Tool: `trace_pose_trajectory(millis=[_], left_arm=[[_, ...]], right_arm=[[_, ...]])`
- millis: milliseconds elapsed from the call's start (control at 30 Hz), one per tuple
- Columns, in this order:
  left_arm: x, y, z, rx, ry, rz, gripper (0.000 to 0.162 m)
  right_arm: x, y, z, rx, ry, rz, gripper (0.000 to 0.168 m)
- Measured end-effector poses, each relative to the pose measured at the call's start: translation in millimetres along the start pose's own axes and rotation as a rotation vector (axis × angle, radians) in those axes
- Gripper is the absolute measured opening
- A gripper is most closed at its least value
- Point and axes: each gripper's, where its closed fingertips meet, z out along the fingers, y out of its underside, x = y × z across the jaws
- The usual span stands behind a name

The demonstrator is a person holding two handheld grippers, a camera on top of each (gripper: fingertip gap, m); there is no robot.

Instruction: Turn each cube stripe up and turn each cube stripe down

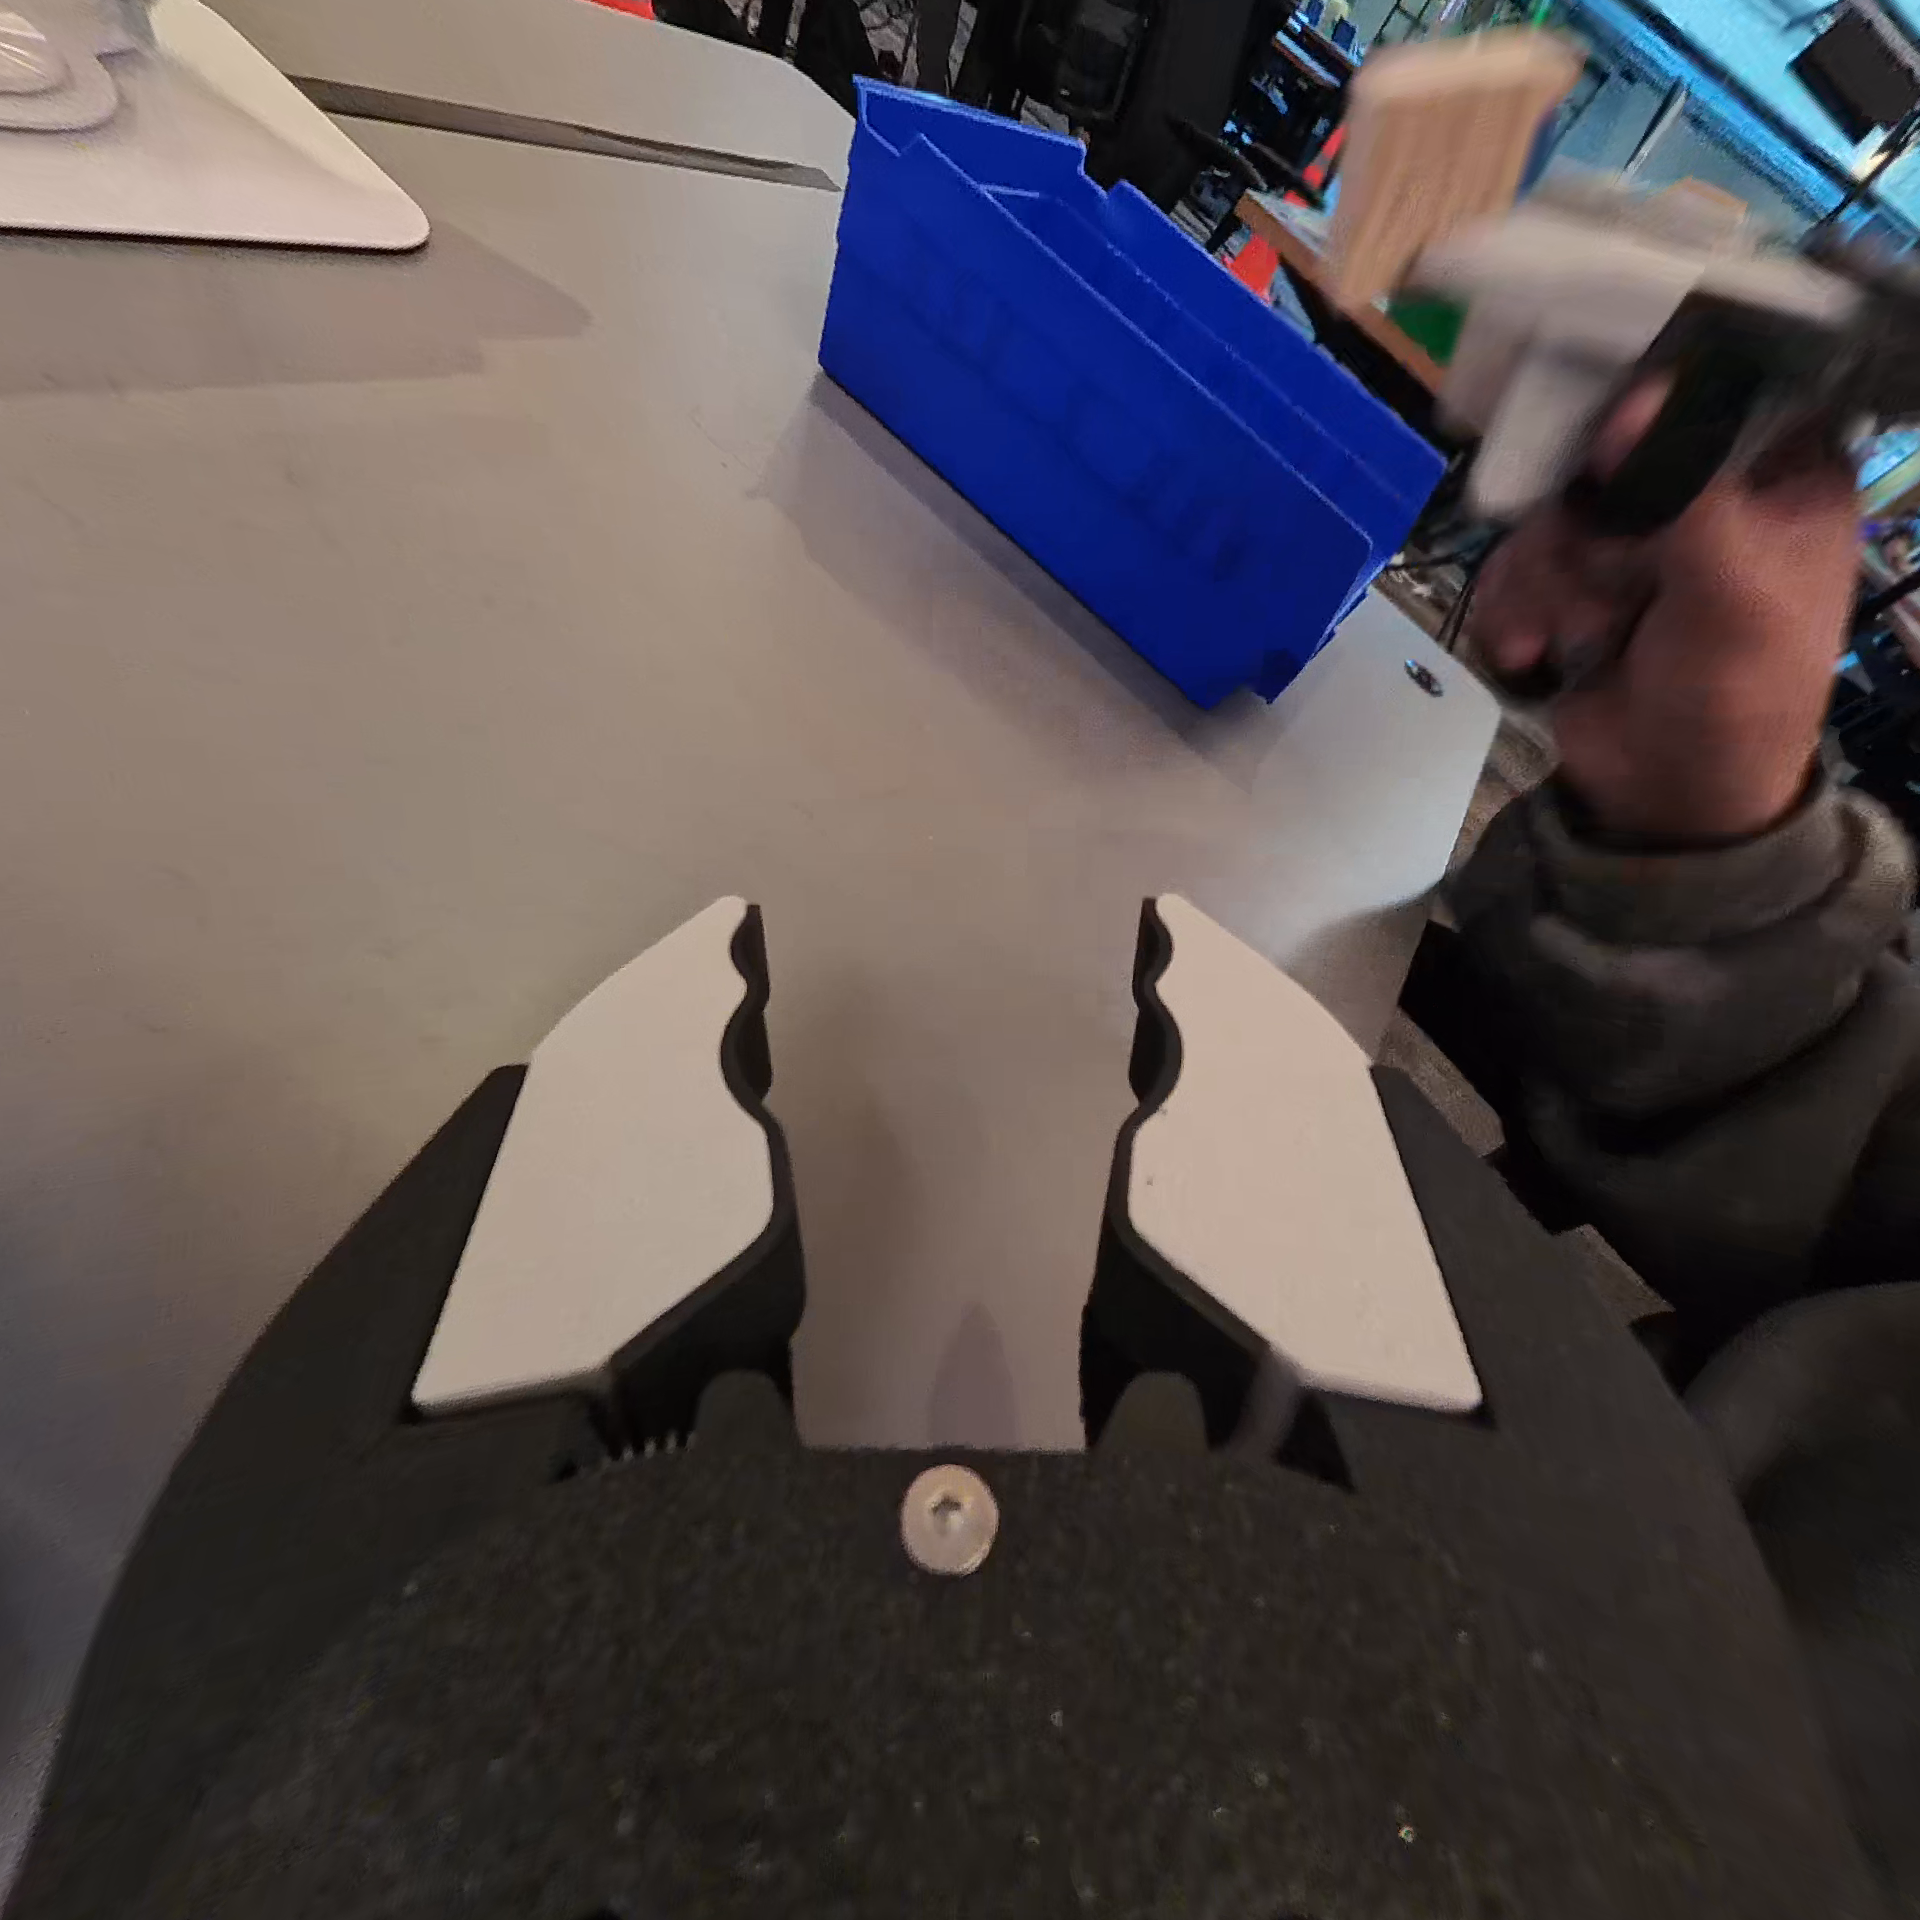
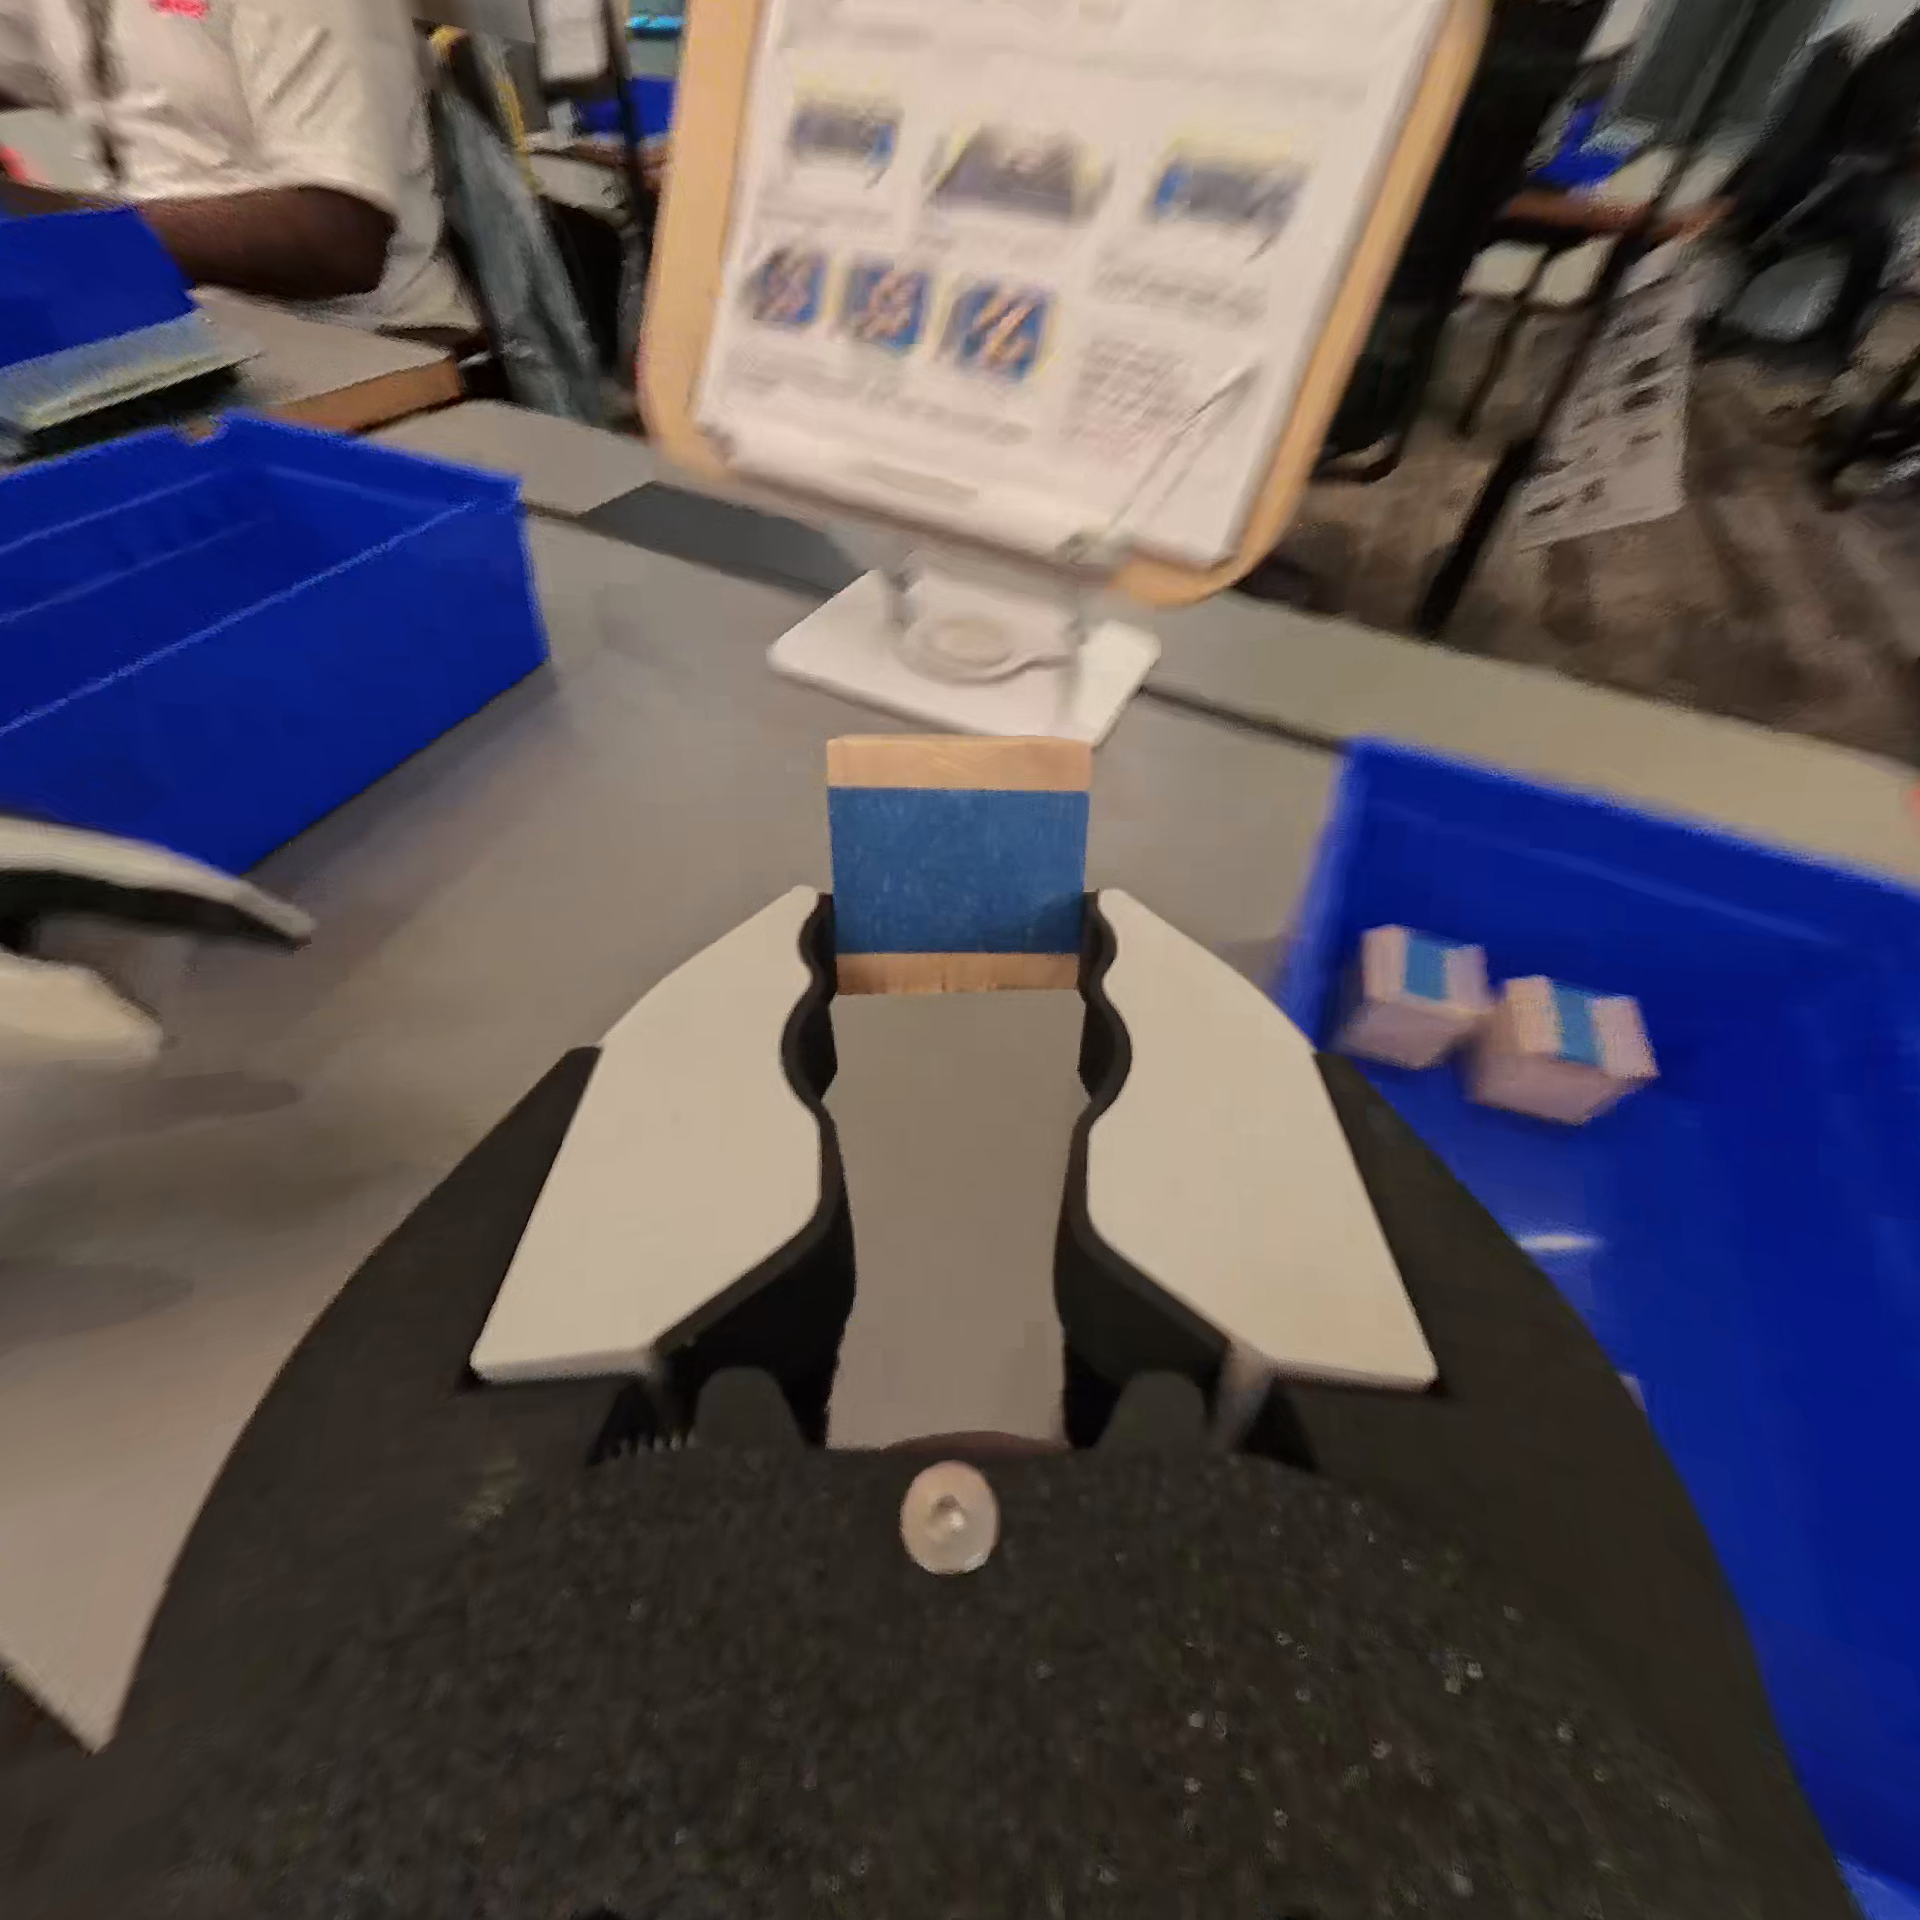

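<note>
Blue bin holding two striped cubes, other blue bin contents unclear

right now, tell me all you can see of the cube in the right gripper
The cube is light wood with a wide blue tape stripe across the face toward the camera, bare wood showing above and below it. It sits level, pinched by its sides at the tips of the right gripper, whose jaws are shut on it, lifted clear of the grey table.
</note>
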Motion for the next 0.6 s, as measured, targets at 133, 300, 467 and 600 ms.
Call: trace_pose_trajectory(millis=[133, 300, 467, 600], left_arm=[[3.6, 7.8, 4.4, -0.032, -0.002, 0.038, 0.067], [13.2, 18.4, 12.9, -0.078, 0.033, 0.047, 0.066], [16.4, 19.8, 12.7, -0.092, 0.013, 0.104, 0.066], [16.1, 18.6, 11.5, -0.091, 0.004, 0.123, 0.066]], right_arm=[[107.2, -25.6, -25.7, -0.211, 0.194, 0.023, 0.044], [207.0, 45.4, 4.2, -0.677, 0.283, 0.137, 0.045], [238.1, 121.1, 38.5, -0.997, 0.273, 0.187, 0.045], [243.3, 145.2, 54.4, -1.067, 0.303, 0.185, 0.045]])
